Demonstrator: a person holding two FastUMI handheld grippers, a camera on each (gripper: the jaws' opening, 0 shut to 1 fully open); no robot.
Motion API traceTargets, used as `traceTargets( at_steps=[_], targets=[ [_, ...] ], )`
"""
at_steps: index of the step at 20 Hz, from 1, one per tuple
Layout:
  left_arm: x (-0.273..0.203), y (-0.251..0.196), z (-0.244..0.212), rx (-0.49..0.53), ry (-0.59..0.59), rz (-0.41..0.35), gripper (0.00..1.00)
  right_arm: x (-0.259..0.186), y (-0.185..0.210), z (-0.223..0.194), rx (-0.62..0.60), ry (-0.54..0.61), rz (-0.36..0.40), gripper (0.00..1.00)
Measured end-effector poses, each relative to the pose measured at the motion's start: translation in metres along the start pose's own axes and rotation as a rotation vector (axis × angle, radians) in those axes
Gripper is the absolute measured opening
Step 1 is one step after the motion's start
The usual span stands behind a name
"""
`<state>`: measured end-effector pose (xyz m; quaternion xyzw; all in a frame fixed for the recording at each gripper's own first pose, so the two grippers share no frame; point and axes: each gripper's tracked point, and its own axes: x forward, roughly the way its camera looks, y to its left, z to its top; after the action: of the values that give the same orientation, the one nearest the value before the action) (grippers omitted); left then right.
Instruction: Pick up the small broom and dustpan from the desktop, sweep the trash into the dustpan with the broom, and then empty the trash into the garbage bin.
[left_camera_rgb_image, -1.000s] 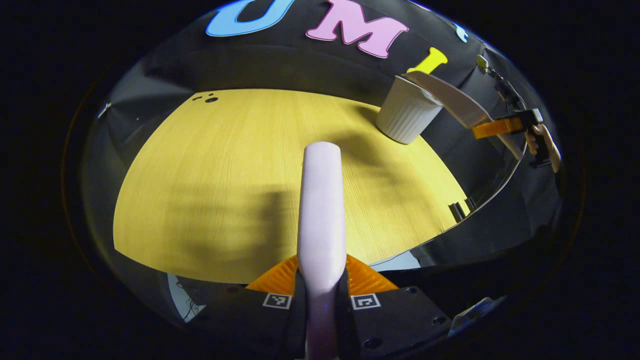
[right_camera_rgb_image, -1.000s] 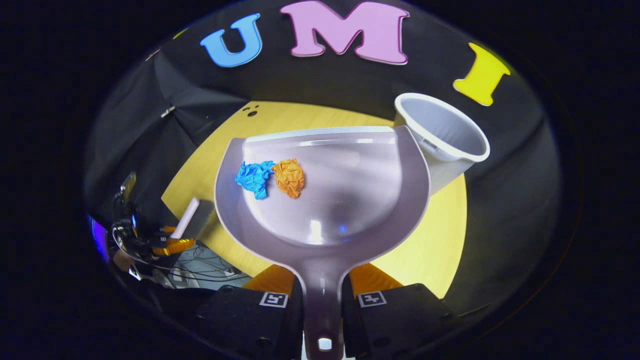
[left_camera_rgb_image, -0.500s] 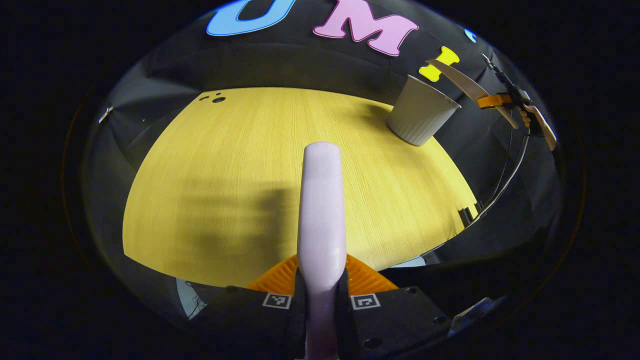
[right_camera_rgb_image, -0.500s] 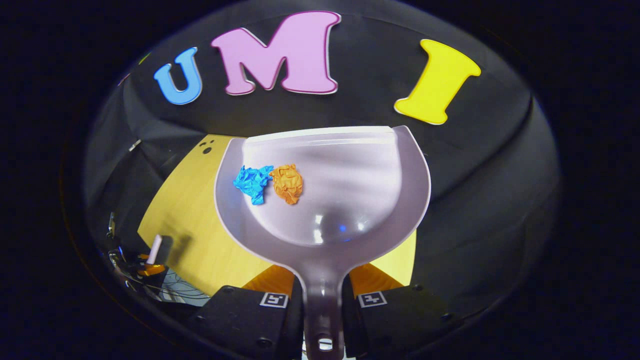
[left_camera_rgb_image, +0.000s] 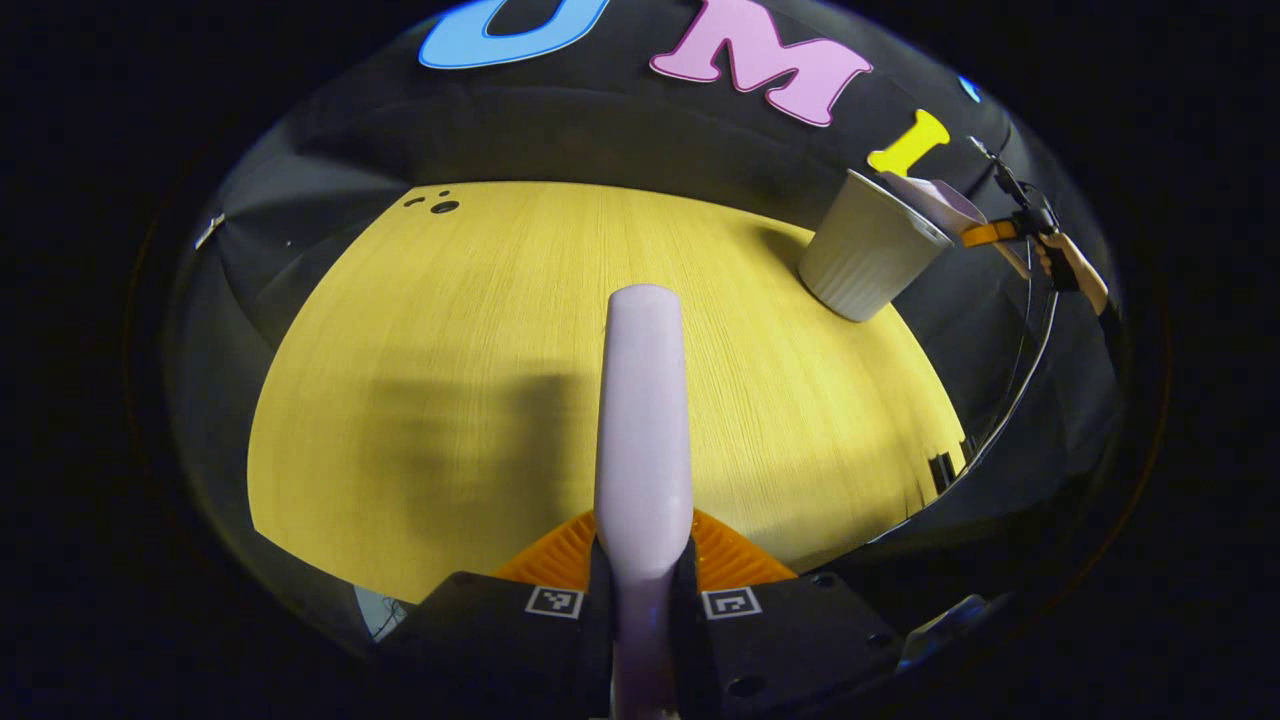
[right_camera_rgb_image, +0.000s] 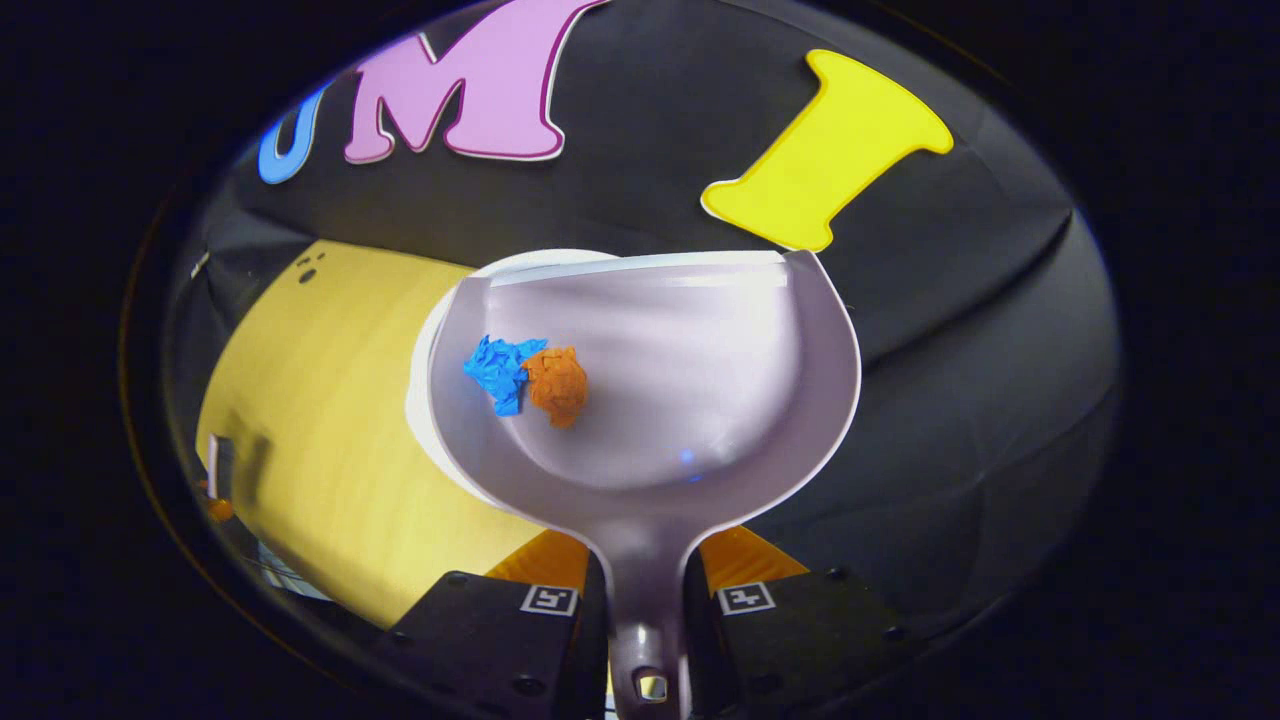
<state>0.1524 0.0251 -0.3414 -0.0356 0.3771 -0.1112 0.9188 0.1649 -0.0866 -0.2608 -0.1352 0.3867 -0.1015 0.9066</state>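
While the left gripper (left_camera_rgb_image: 642, 585) jaws clamp the broom (left_camera_rgb_image: 643, 420), the right gripper (right_camera_rgb_image: 645, 600) jaws clamp the dustpan (right_camera_rgb_image: 700, 400).

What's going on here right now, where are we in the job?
The right tool is shut on the dustpan handle, with a blue paper wad and an orange paper wad lying in the pan. In the left gripper view the dustpan is tipped at the rim of the white bin on the wooden desktop. The left tool holds the broom handle over the desk. Nothing is dumped yet.
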Motion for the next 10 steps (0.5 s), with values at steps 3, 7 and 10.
traceTargets(
  at_steps=[3,7,10],
  targets=[
    [0.010,0.000,0.007,0.014,0.012,0.002,0.29,-0.006,0.012,0.011,-0.120,0.014,-0.076,0.31],
    [0.021,0.002,0.017,0.038,0.036,0.002,0.29,-0.011,0.009,0.020,-0.267,0.032,-0.156,0.36],
    [0.027,0.002,0.021,0.045,0.049,0.003,0.29,-0.016,0.008,0.028,-0.386,0.058,-0.208,0.35]
  ],
)
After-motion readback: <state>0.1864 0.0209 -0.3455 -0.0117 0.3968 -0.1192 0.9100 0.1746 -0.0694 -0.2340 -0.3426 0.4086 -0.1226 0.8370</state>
